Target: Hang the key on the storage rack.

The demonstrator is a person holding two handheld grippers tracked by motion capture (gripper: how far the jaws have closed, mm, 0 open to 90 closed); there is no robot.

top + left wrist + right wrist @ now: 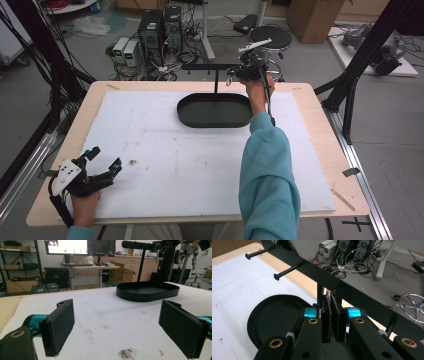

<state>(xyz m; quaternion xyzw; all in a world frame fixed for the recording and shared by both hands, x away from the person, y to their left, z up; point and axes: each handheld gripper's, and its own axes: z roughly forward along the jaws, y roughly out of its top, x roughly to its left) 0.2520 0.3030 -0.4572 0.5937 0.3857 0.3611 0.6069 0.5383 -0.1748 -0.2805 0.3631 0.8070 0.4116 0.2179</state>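
Right gripper [235, 74] is up high at the far side of the table, held by the hand [256, 89] in the blue-green sleeve [267, 170]. In the right gripper view its two black jaws are pressed almost flat together, with just a thin gap between the pads [325, 322]. Something small and thin seems to sit between their tips, right by a peg on the bar [352, 293], but it is too small to tell what it is — so I cannot tell if the jaws hold anything. In the high view a little shiny thing [229, 77] hangs by the gripper's tip.

That bar is the top of a black stand. Short black pegs [287, 269] stick out from it. A thin post [216, 82] holds the bar up from a black oval tray [187, 115], which rests on the white mat [165, 165] near the table's far edge.

Left gripper [102, 162] is down at the near left corner of the mat, well apart from the tray. Its jaws are spread wide with nothing between them — in the left gripper view you see only bare mat there, with a few dark smudges [126, 353].

Under the mat is a wooden table [320, 125]. Past it, on the floor, are computer boxes [160, 27] with lots of wires, and a round black stool [270, 37].
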